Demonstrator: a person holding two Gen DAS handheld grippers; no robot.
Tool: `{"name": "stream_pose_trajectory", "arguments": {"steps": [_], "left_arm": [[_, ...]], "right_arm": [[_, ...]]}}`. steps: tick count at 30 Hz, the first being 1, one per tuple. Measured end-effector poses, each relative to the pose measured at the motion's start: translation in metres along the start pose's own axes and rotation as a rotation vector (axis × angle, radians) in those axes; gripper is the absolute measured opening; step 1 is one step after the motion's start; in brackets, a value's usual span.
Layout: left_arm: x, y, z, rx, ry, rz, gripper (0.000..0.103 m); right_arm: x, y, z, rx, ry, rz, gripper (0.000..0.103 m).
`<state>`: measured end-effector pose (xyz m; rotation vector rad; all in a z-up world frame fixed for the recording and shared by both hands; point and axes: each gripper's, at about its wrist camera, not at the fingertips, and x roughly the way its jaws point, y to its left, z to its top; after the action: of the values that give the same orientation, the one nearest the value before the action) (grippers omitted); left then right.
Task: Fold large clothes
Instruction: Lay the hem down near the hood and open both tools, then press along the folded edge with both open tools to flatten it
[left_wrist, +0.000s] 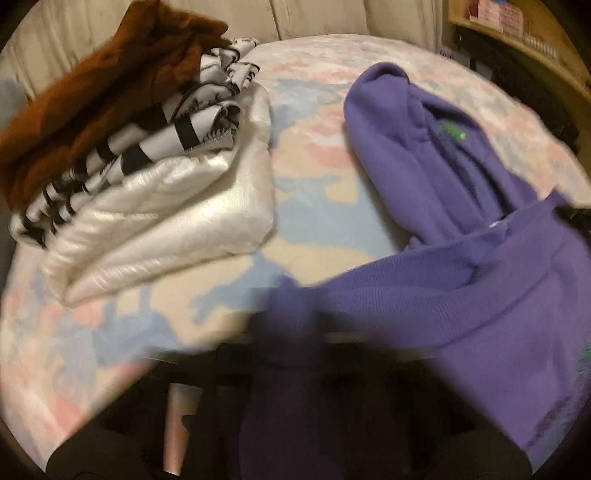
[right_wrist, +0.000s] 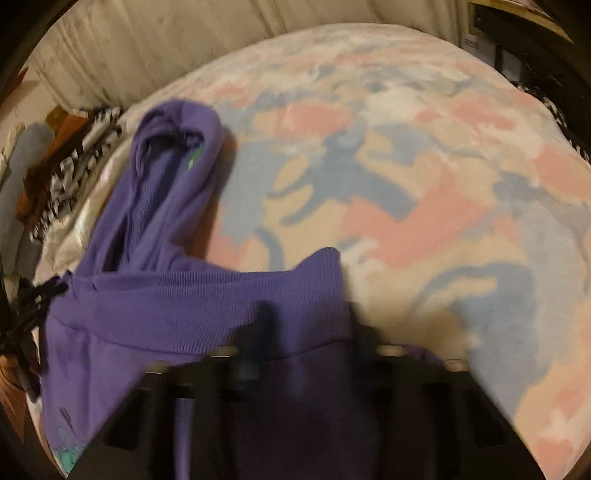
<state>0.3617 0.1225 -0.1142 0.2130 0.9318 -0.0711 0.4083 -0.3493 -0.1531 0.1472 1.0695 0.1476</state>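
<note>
I had both grippers, left gripper (left_wrist: 291, 314) and right gripper (right_wrist: 306, 325), pinching the purple ribbed-hem knit hoodie (right_wrist: 177, 302) to stretch its edge for folding.

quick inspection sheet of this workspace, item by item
surface: bed under a pastel blanket patterned in pink, blue and cream, mostly bare to the right.
job's things: purple hoodie partly folded; its ribbed hem is lifted toward the cameras, the hood lies flat farther back.
clutter: stack of folded clothes to the left of the hoodie: brown garment on top, black-and-white striped one in the middle, shiny white one below.
grippers: left gripper shut on the hem; right gripper shut on the hem farther along. Both views blurred.
cables: nothing seen.
surroundings: pale curtain behind the bed; wooden shelf at the far right.
</note>
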Motion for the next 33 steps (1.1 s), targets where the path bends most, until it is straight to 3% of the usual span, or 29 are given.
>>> {"name": "stream_pose_trajectory", "arguments": {"steps": [1,3,5,8,11,14,18,19,21,24,28,30,33], "left_arm": [[-0.005,0.002,0.001,-0.020,-0.039,0.009,0.002],[-0.021,0.023,0.002,-0.149,-0.137,-0.002,0.002],[-0.012,0.039,-0.001,-0.236,-0.113,-0.027,0.002],[0.004,0.033,-0.010,-0.220,-0.086,-0.007,0.002],[0.014,0.031,-0.015,-0.231,-0.066,0.002,0.002],[0.013,0.032,-0.012,-0.224,-0.057,0.013,0.003],[-0.012,0.020,-0.008,-0.161,-0.086,0.049,0.003],[-0.020,0.016,-0.006,-0.150,-0.096,0.045,0.003],[-0.045,0.004,-0.005,-0.138,-0.128,0.024,0.003],[-0.077,-0.022,-0.010,-0.102,-0.148,-0.065,0.003],[-0.078,-0.067,-0.021,-0.103,-0.074,-0.152,0.003],[-0.065,-0.082,-0.024,-0.116,-0.042,-0.139,0.003],[-0.040,-0.088,-0.038,-0.126,0.014,-0.063,0.003]], "right_arm": [[-0.004,0.002,-0.001,-0.012,-0.028,-0.008,0.009],[-0.033,0.002,-0.004,-0.002,-0.170,-0.006,0.009],[-0.047,-0.008,-0.004,0.047,-0.246,-0.010,0.009],[-0.020,-0.019,-0.006,0.104,-0.162,-0.026,0.009],[-0.003,-0.012,-0.010,0.063,-0.132,-0.084,0.009],[-0.002,-0.018,-0.008,0.087,-0.112,-0.070,0.010],[-0.018,-0.018,-0.003,0.118,-0.093,-0.056,0.020],[-0.029,-0.015,-0.002,0.117,-0.110,-0.060,0.027],[-0.057,-0.002,-0.004,0.102,-0.164,-0.040,0.038],[-0.088,0.031,-0.012,0.046,-0.218,0.034,0.038],[-0.079,0.095,-0.030,-0.041,-0.134,0.128,0.038],[-0.064,0.116,-0.038,-0.072,-0.101,0.108,0.038],[-0.040,0.120,-0.046,-0.073,-0.086,0.009,0.038]]}}
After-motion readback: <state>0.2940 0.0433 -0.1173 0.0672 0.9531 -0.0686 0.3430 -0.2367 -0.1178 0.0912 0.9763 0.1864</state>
